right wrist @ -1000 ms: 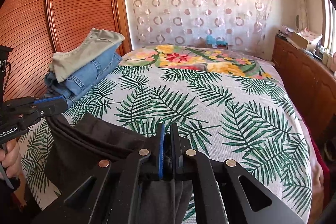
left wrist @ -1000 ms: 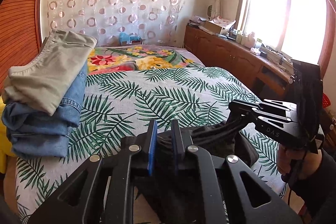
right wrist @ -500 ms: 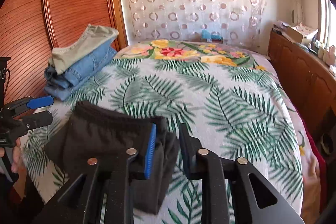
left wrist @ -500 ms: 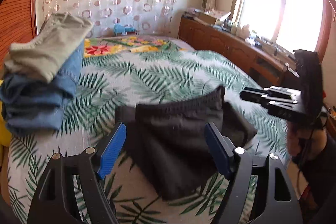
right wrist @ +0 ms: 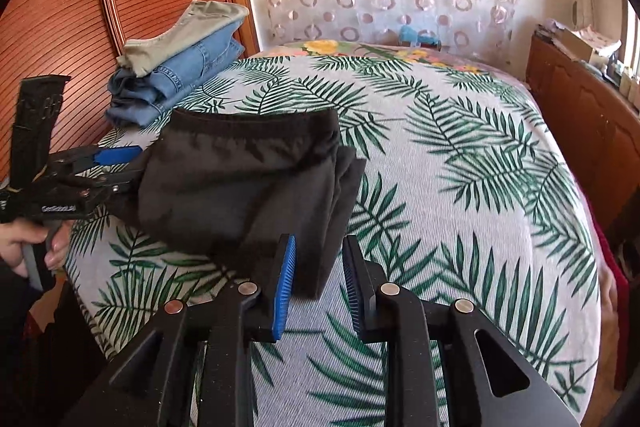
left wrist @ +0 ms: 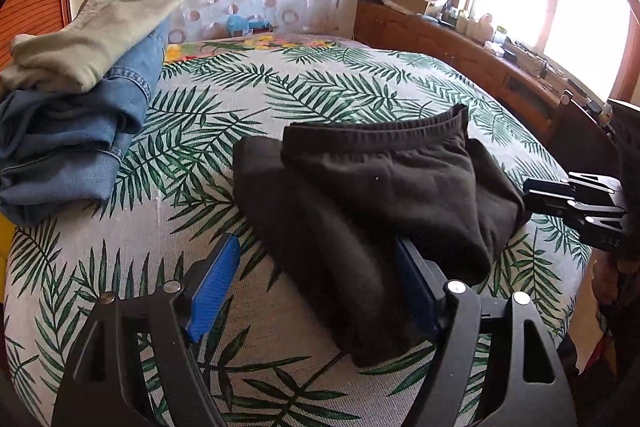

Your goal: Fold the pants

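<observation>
We saw the dark pants (left wrist: 372,195) lying folded on the near part of the bed (left wrist: 320,83), on its palm-leaf cover, waistband turned toward the far side. Our left tongs (left wrist: 316,287) stood spread wide, having just opened, with the near end of the bundle lying loose between the blue pads (left wrist: 212,287), neither pad pressing it. Our right tongs (right wrist: 318,279) had also just parted, to a narrower gap; a corner of the dark cloth lay in that gap, and the pads did not pinch it. From the right wrist view the left tongs (right wrist: 116,167) sat at the left edge of the pants (right wrist: 248,187). Far to the left a stack of blue jeans (left wrist: 72,139) lay under khaki trousers (left wrist: 96,35), well apart from the pants.
</observation>
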A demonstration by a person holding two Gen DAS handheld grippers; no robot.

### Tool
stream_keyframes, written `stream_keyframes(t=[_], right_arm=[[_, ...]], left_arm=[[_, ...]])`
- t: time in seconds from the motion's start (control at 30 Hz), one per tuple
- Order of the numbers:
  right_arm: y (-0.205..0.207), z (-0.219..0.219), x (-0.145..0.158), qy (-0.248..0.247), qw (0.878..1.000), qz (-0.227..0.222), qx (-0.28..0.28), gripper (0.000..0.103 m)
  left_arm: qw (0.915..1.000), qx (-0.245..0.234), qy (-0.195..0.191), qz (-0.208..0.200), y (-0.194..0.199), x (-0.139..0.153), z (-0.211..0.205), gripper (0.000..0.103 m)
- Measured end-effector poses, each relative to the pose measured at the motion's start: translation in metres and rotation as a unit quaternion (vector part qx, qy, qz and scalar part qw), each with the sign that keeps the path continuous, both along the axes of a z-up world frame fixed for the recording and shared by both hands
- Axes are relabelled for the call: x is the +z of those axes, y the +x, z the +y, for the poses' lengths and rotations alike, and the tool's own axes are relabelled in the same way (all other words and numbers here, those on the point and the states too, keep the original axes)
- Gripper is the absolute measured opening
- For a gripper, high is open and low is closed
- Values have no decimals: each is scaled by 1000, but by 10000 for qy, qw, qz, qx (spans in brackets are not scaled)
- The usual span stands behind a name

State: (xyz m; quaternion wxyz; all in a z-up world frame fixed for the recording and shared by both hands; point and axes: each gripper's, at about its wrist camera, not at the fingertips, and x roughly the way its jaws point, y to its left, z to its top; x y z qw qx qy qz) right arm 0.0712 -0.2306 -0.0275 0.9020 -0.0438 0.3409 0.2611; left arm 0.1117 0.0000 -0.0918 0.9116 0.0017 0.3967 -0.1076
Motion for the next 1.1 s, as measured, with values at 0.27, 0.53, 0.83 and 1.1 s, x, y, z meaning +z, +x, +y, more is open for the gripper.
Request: stream_keyframes(t=[0.27,0.53,0.83,1.1], right_arm=[[-6,-4,-4,51,9998,175,94,25],[-8,2,-8,-81,9996,160,231,25],[-6,-16,1,73,9999,-41,-82,1],[-8,-11,0,-130,9997,-130,-181,1]], left_arm=[[9999,31,44,114,0,-4,-1,78],[9999,41,118,110,2,-5,-3,78],[9998,37,148,110,1,-5,-3,78],[9998,34,136,108,1,-5,-3,78]])
